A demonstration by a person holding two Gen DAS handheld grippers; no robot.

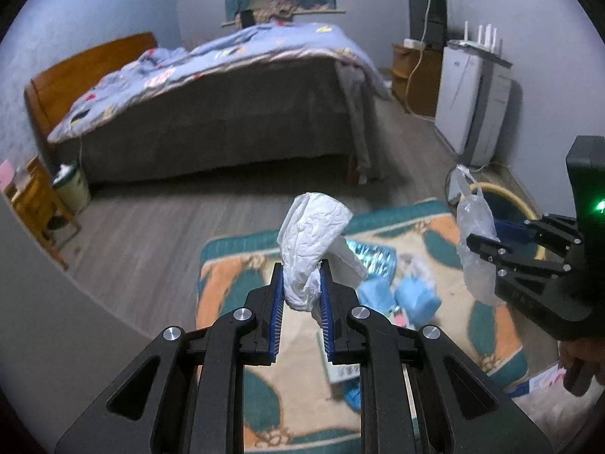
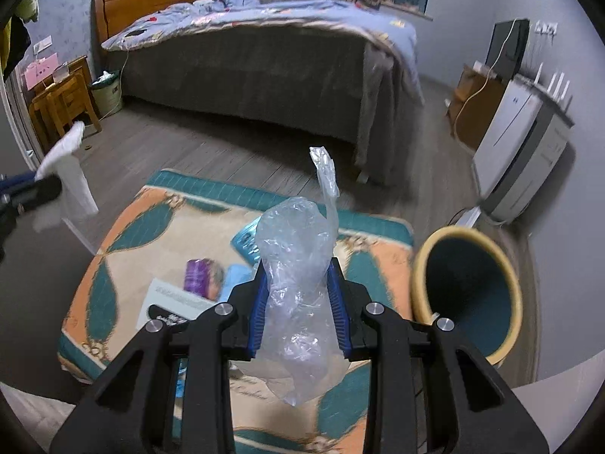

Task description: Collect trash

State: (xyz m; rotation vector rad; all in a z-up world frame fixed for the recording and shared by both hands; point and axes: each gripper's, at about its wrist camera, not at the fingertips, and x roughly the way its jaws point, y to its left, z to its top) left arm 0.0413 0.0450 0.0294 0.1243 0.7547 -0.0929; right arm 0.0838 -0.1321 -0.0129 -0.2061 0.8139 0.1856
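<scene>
Trash is up off the rug (image 2: 159, 227). Left gripper (image 1: 301, 283) jaws pinch a white tissue (image 1: 310, 234). Right gripper (image 2: 298, 291) jaws squeeze a clear plastic bag (image 2: 295, 249).

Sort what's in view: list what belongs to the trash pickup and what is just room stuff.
Job:
crumpled white tissue in left gripper
clear plastic bag in right gripper
yellow-rimmed bin
litter on rug: purple wrapper, blue packet

Room stuff:
bed
nightstand
white appliance

White crumpled tissue (image 1: 314, 242), clear plastic bag (image 2: 298, 265), blue finger pads (image 1: 278, 302). The rug (image 2: 124, 249) is beige, orange and teal, with a purple packet (image 2: 202, 272) near its middle.
</scene>
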